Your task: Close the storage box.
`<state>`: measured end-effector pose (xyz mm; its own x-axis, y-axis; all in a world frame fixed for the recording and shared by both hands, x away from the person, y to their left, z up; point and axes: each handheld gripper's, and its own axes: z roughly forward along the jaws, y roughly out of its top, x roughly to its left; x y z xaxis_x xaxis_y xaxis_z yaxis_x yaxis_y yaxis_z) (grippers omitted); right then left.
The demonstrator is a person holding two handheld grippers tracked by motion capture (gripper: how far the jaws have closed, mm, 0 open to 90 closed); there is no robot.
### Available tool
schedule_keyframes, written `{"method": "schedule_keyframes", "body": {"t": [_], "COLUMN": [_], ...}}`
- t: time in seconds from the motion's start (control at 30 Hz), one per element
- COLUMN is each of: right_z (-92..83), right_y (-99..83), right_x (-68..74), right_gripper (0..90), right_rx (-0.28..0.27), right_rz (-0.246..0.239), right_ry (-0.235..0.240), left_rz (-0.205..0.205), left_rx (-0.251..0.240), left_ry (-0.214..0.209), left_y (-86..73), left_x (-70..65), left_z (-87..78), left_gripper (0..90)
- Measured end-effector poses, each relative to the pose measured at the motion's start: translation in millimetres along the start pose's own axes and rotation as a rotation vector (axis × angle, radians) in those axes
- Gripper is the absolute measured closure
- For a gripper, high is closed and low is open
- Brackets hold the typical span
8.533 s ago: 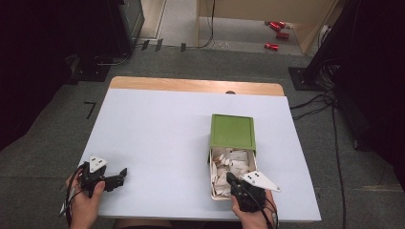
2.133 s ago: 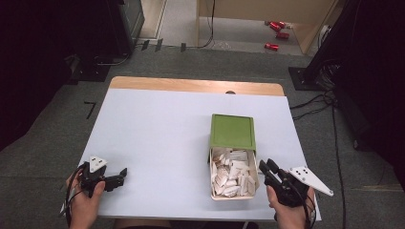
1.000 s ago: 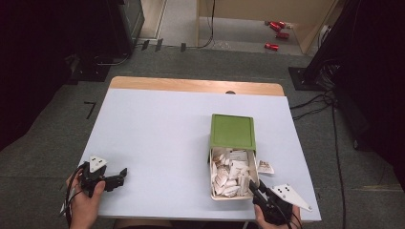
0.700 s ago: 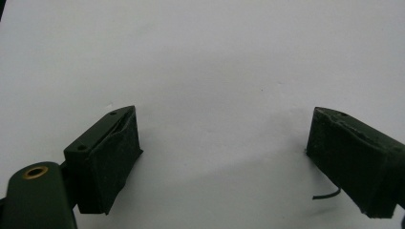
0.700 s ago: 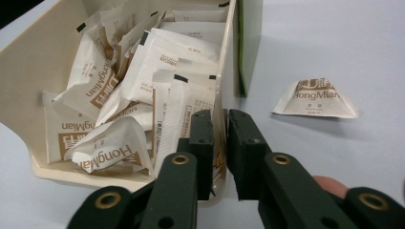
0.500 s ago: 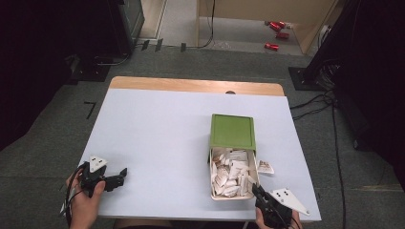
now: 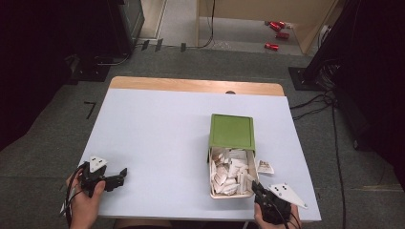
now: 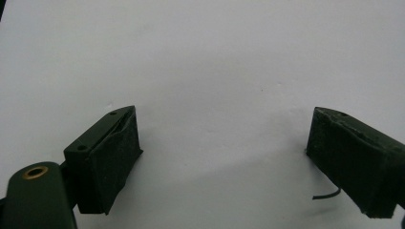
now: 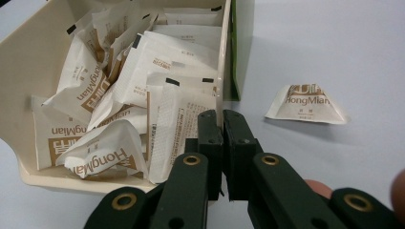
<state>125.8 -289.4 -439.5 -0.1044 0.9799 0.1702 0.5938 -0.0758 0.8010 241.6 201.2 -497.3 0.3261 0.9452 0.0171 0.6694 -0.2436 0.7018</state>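
A cream box (image 7: pixel 210 177) holds several white sachets (image 7: pixel 230 172). Its green lid (image 7: pixel 232 131) adjoins its far end. One sachet (image 7: pixel 265 167) lies on the table just right of the box. My right gripper (image 7: pixel 255 188) is at the box's near right corner. In the right gripper view the right gripper (image 9: pixel 222 125) is shut, its jaws pinching the box's right wall (image 9: pixel 222 71), with the loose sachet (image 9: pixel 308 105) farther right. My left gripper (image 7: pixel 122 174) rests at the table's near left; in its own view it (image 8: pixel 224 157) is open over bare table.
The pale table (image 7: pixel 157 138) has a wooden strip (image 7: pixel 191 86) along its far edge. Grey carpet, cables and dark equipment surround it. Red objects (image 7: pixel 276 36) lie on the floor far back.
The right gripper went from over the box to its right, then to its near right corner. A sachet now lies on the table beside the box. The left gripper has stayed still.
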Motion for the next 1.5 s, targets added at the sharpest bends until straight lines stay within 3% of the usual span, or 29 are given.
{"method": "schedule_keyframes", "body": {"t": [0.93, 1.13, 1.27, 1.5], "right_z": [37.0, 37.1, 33.2, 29.7], "right_y": [24.0, 22.9, 18.4, 5.3], "right_x": [-3.2, -6.4, -6.4, -2.2], "right_gripper": [87.3, 85.2, 72.2, 52.6], "right_rx": [-0.023, -0.028, -0.035, -0.018], "right_rz": [0.024, 0.014, -0.001, -0.026], "right_ry": [-0.009, 0.019, 0.066, 0.103], "left_rz": [0.000, 0.000, 0.000, 0.000], "left_rx": [0.001, 0.000, -0.001, -0.001], "left_ry": [0.000, 0.000, 0.000, 0.000], "left_y": [0.0, -0.1, -0.2, -0.2], "left_x": [0.0, 0.0, 0.0, 0.0], "left_z": [0.0, 0.0, 0.0, 0.0], "left_gripper": [11.2, 11.2, 11.2, 11.2]}}
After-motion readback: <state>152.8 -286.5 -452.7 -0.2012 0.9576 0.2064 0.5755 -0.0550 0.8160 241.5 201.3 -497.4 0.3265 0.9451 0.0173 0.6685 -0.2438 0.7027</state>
